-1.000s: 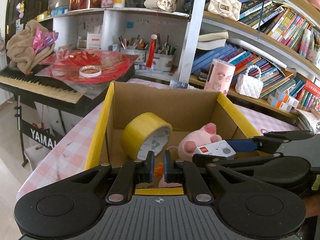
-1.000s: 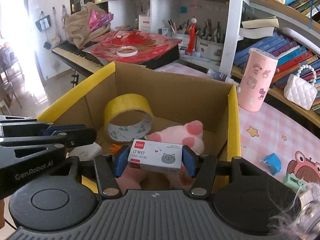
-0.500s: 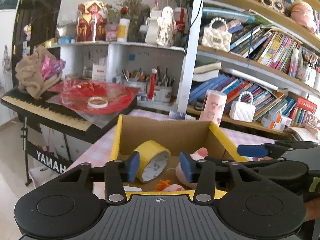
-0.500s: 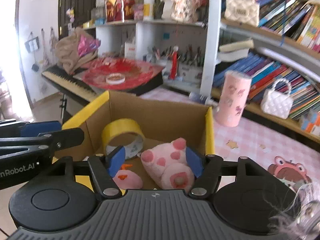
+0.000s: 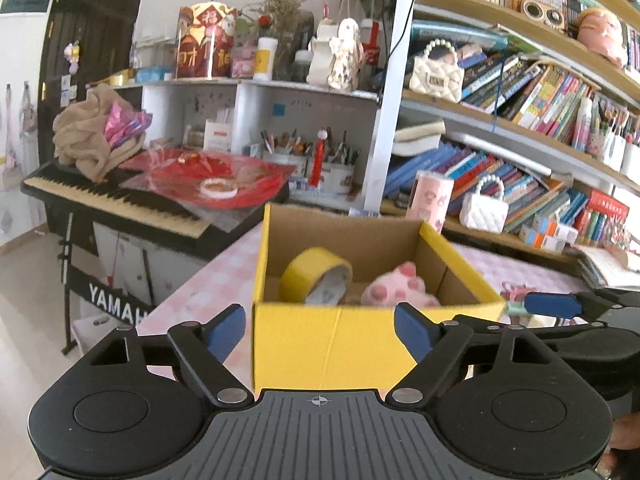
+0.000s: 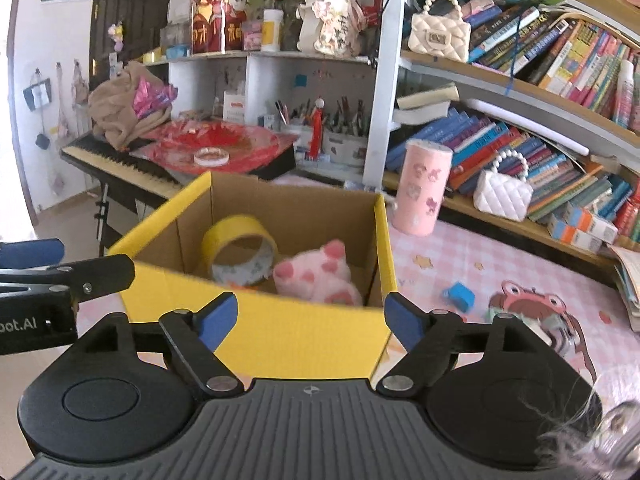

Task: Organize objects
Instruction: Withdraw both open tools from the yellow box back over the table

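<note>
— Two claws, and what state are they in?

— Both released. My left gripper [image 5: 320,332] has just been spreading its jaws, and nothing sits between the blue pads; the near yellow wall of the cardboard box [image 5: 332,344] only shows behind the gap. My right gripper [image 6: 311,318] has just been widening too, empty as well, with the same box [image 6: 280,332] beyond it.

— Where are the things you are tidying?

— Inside the box. A roll of yellow tape [image 5: 316,276] stands on edge toward the far left of the floor, and a pink plush toy [image 5: 396,290] lies to its right, close beside it. From my right claw's view the tape [image 6: 240,252] leans near the far wall, the plush [image 6: 316,276] nearer the right wall.

— And the surface?

— One table under a pink checked cloth [image 6: 480,256] with cartoon prints. To the right of the box a small blue object [image 6: 459,295] lies on it; farther back a pink tumbler [image 6: 422,188] stands upright.

— The room?

— Crowded. Left of the table a black keyboard [image 5: 112,204] carries red wrapping and a brown bundle. Behind, white cubbies hold pens, and wooden bookshelves [image 6: 540,92] on the right are packed with leaning books and two quilted handbags.
</note>
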The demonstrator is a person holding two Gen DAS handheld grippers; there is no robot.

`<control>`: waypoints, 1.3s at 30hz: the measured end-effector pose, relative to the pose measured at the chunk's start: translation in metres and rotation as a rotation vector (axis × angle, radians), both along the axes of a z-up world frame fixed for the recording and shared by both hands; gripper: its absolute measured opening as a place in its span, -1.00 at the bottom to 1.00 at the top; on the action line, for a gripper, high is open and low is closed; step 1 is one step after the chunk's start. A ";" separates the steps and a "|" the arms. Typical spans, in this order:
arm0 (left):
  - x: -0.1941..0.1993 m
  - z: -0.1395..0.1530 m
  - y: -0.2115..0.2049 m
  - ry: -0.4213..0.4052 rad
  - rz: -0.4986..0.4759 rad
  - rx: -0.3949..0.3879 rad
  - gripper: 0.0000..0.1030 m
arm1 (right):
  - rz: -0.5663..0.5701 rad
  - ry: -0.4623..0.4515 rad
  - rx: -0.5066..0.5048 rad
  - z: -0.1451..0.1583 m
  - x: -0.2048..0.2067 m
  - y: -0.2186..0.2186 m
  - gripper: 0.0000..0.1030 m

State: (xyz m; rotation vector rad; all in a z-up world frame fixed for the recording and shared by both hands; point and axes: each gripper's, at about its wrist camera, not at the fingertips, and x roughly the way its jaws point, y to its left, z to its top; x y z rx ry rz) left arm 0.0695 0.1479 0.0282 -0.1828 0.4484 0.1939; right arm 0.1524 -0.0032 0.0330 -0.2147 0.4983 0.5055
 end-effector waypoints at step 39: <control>-0.046 -0.032 -0.060 0.201 -0.227 0.034 0.80 | -0.331 0.142 -0.018 -0.039 -0.095 -0.087 0.93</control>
